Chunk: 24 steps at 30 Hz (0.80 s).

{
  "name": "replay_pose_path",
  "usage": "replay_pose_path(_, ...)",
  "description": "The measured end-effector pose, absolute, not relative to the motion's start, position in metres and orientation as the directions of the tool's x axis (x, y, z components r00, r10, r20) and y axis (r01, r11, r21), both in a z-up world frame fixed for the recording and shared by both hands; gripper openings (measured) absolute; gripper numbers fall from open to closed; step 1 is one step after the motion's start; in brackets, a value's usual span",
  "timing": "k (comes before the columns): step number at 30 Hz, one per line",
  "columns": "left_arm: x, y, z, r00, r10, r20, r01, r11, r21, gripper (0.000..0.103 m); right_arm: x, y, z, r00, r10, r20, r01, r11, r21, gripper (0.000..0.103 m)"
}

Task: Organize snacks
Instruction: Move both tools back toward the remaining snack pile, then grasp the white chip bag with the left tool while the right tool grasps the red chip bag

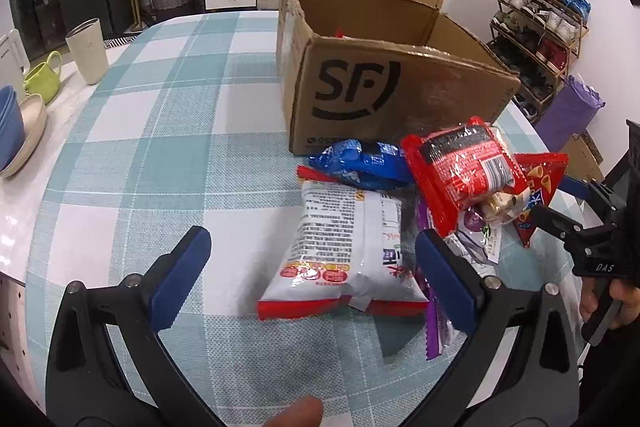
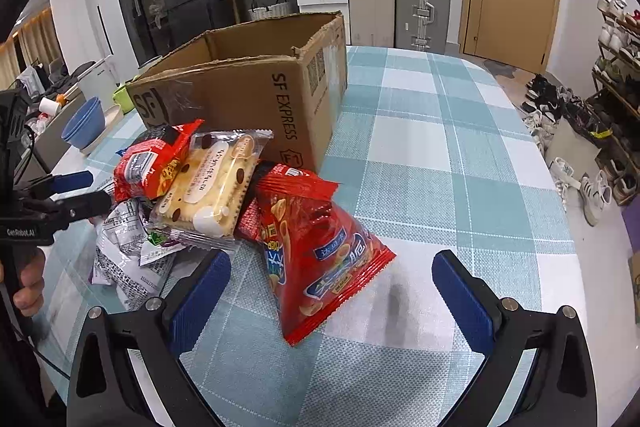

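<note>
Snack pile sitting on the checked tablecloth (image 1: 168, 155), right up against the near side of the cardboard box (image 1: 384, 87).

Box open on top, SF logo on the near face; something red just peeking over its rim in the left view, can't tell what.

Left gripper (image 1: 312, 277) low over the table with jaws spread wide, nothing held. White bag (image 1: 348, 247) lying flat between the blue pads (image 1: 182, 277), closer to the right one, not touched by either. Purple wrapper (image 1: 434, 319) poking out from under the bag's right edge. Blue packet (image 1: 360, 163) further back, touching the box. Red packet (image 1: 460, 171) tilted on top of the heap.

Right gripper (image 2: 332, 293) also gaping, empty. Red cone-chips bag (image 2: 316, 259) lying between its fingers, nearer the left one, tip pointing near. Left of that a clear biscuit pack (image 2: 212, 187) propped on the pile, leaning on the red packet (image 2: 154, 163).

Far left on the table: beige tumbler (image 1: 88, 51), green mug (image 1: 42, 77), blue bowls (image 1: 10, 127). Shoe rack (image 1: 540, 23) off to the right.
</note>
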State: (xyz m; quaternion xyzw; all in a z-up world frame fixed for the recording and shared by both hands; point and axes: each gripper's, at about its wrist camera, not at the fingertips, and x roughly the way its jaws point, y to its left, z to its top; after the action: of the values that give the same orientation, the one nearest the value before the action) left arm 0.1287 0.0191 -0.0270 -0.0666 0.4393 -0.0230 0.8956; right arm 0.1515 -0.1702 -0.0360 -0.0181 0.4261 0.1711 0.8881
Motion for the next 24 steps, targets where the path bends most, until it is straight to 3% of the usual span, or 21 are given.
replay_pose_path(24,0.140,0.024,-0.049,0.568,-0.112,-0.815,-0.019,0.989,-0.150,0.102,0.168,-0.153,-0.055,0.557,0.233,-0.797,-0.354,0.935,0.025,0.102)
